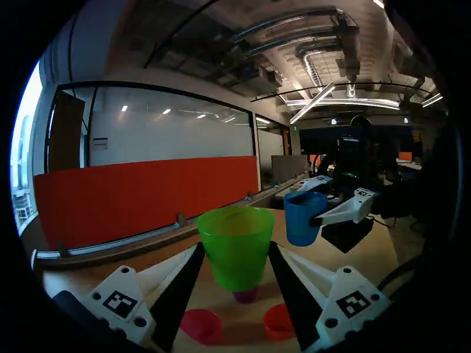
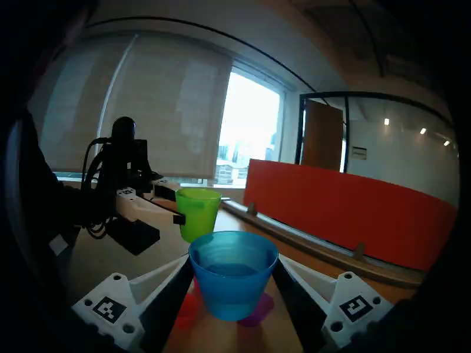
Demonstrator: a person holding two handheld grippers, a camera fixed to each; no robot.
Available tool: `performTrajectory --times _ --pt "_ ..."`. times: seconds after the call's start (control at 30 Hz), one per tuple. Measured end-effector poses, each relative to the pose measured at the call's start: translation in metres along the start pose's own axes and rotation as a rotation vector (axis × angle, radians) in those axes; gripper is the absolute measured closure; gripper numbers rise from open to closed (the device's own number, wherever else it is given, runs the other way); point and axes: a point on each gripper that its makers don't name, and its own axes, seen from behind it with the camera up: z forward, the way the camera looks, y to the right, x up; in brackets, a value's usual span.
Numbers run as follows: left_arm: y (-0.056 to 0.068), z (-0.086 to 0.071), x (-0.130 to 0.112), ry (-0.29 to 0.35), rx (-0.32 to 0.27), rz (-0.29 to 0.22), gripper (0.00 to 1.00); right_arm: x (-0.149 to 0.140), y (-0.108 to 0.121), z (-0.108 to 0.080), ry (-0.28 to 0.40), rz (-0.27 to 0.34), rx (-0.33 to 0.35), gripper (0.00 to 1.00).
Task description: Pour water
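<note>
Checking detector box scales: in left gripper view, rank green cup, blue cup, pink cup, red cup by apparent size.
1. green cup, nearest the camera.
2. blue cup.
3. pink cup and red cup: alike, partly hidden, unranked.

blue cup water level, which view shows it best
The right gripper view: the blue cup sits close, clamped in the right hand-held gripper, and the camera looks down into its open mouth at the water. The left gripper view shows it farther off and side-on, water level unclear.
</note>
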Motion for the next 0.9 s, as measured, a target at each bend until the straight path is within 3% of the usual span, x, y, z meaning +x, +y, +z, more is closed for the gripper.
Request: performTrajectory --times 0.9 --pt "0.013 -0.025 -0.023 -0.028 -0.006 -0.043 0.21 0.035 -0.003 0.018 0.023 -0.118 0.039 0.10"
